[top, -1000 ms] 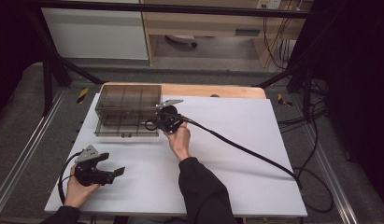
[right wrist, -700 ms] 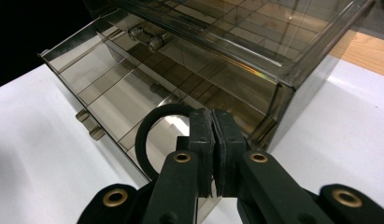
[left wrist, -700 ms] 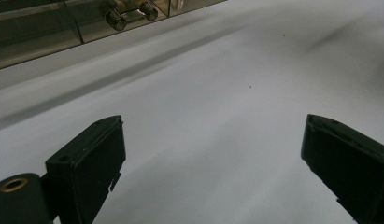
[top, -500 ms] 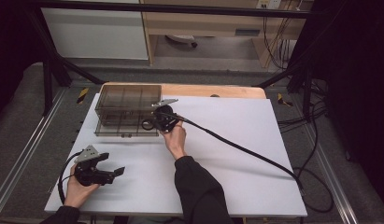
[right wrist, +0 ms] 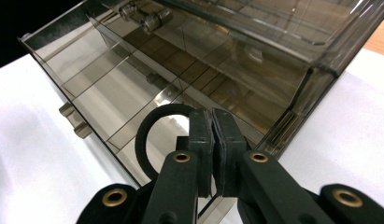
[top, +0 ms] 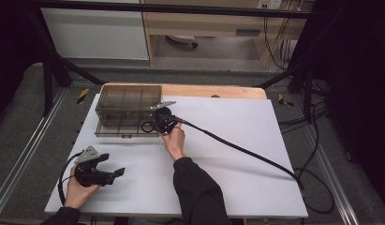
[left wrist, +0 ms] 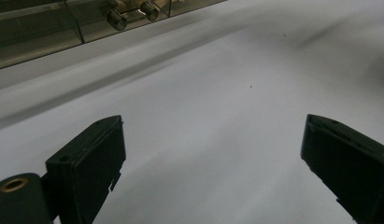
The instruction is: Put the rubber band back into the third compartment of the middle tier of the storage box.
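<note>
At the table's [top: 237, 140] far left, a smoky clear plastic box [top: 127, 110] has its drawer pulled out. Over the drawer, the right gripper [right wrist: 212, 140] has its jaws pressed together on a black ring [right wrist: 154, 135]. Nearer the person, the left gripper [top: 116, 174] rests with jaws wide apart.

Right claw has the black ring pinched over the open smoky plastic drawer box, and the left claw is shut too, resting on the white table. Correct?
Not quite. The left claw is open: the left gripper view shows its jaws wide apart over the white table. The right claw does pinch the black ring over the smoky plastic drawer box.
</note>
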